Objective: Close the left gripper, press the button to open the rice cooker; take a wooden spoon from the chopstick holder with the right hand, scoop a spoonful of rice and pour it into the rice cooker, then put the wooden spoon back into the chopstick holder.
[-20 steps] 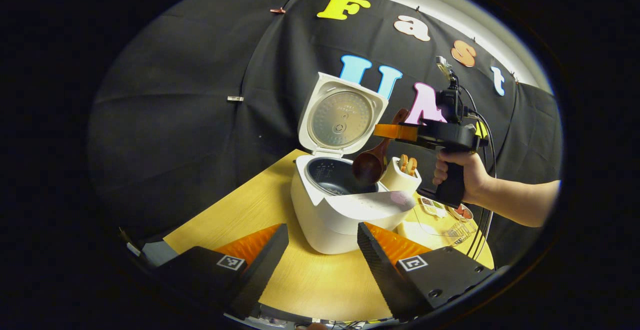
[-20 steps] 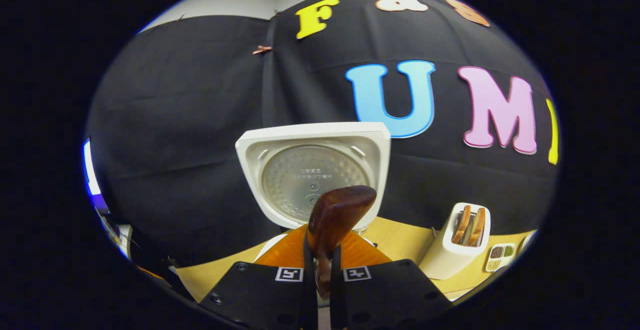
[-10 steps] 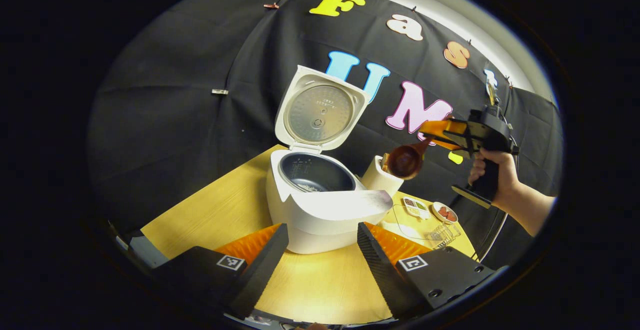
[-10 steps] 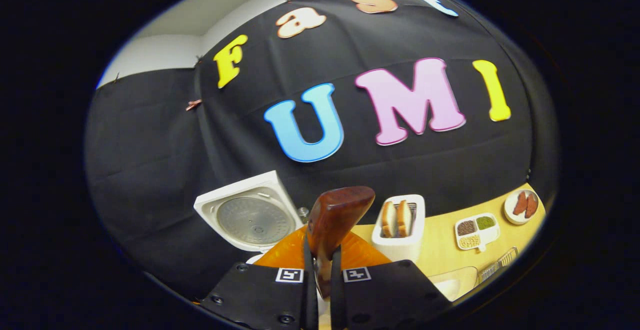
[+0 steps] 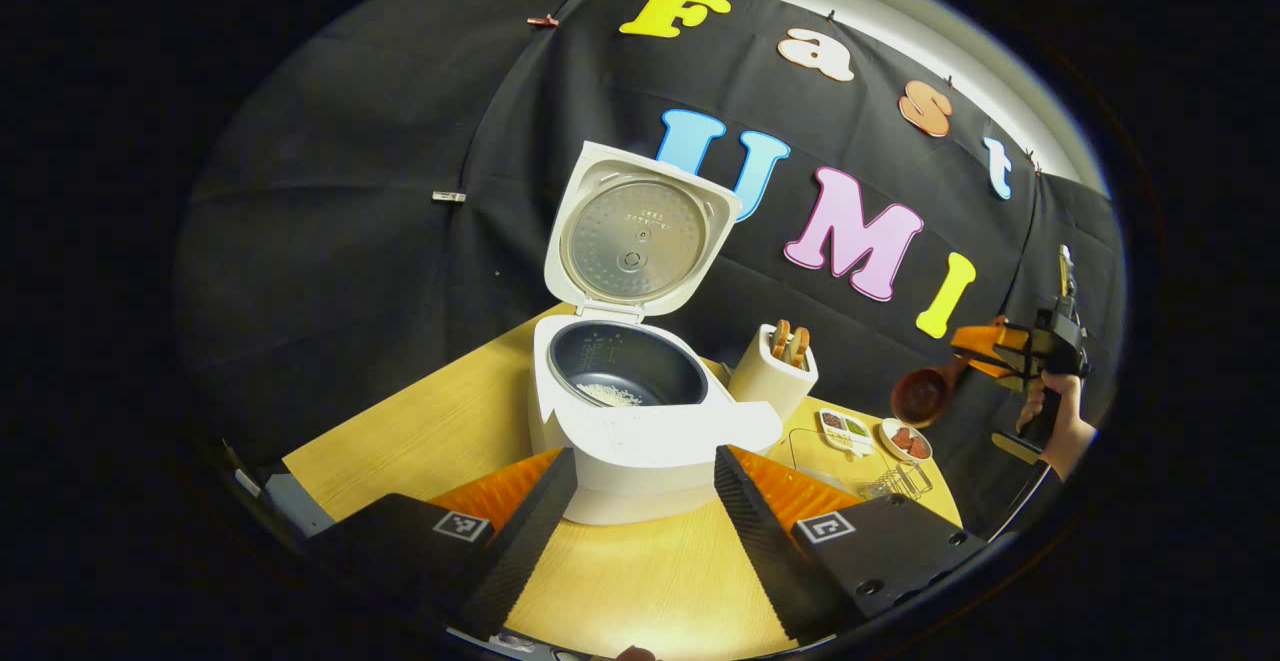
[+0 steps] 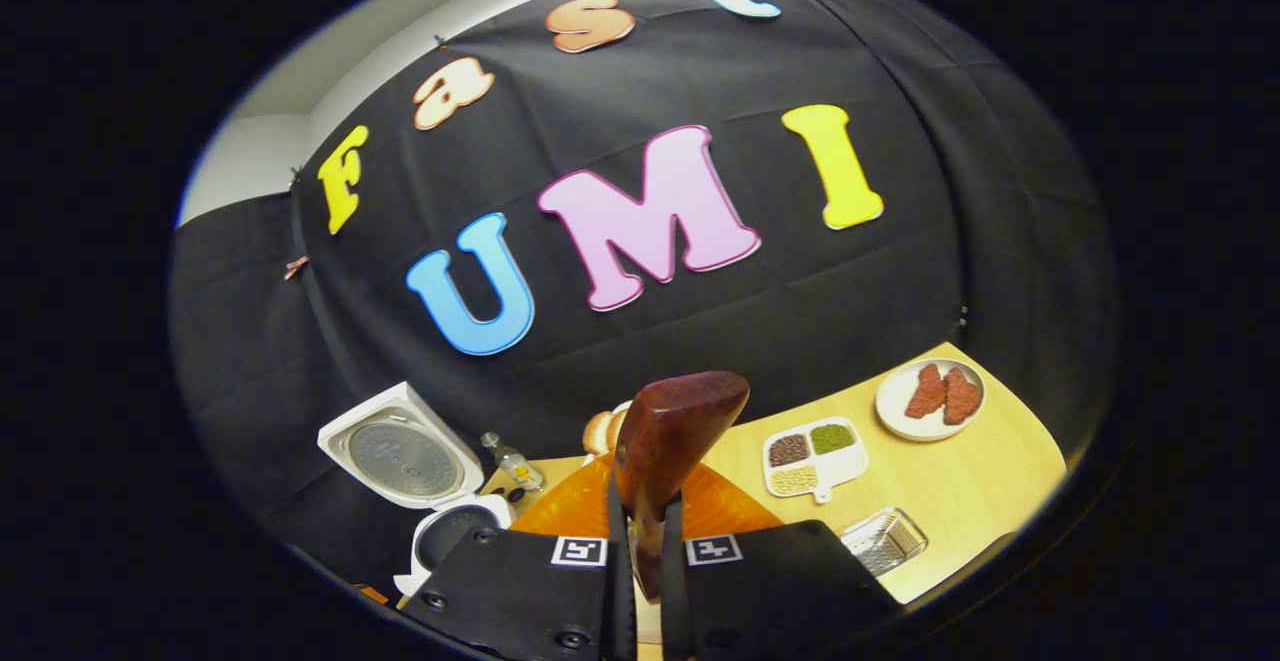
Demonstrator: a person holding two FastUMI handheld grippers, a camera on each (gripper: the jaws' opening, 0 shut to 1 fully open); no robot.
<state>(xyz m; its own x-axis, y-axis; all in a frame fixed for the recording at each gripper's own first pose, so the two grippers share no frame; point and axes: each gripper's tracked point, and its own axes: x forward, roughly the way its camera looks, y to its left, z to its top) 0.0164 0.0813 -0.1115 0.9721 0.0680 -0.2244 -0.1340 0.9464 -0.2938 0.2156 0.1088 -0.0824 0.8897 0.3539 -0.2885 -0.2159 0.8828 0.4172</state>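
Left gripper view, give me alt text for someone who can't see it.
An open white rice cooker sits on a wooden table, lid up, some rice in its dark pot. The left gripper is open before it; at far right, the right gripper holds a wooden spoon.

the whole setup sat on a light yellow wood-grain table. the white rice cooker stood on it with its lid flipped up and a bit of rice in the dark inner pot. just beside it was a white toaster-shaped holder with brown pieces sticking out the top. further along the table were a white divided dish of beans and grains, a round white plate with two reddish pieces, and a small metal wire basket. a small clear bottle stood near the cooker, by the back edge.
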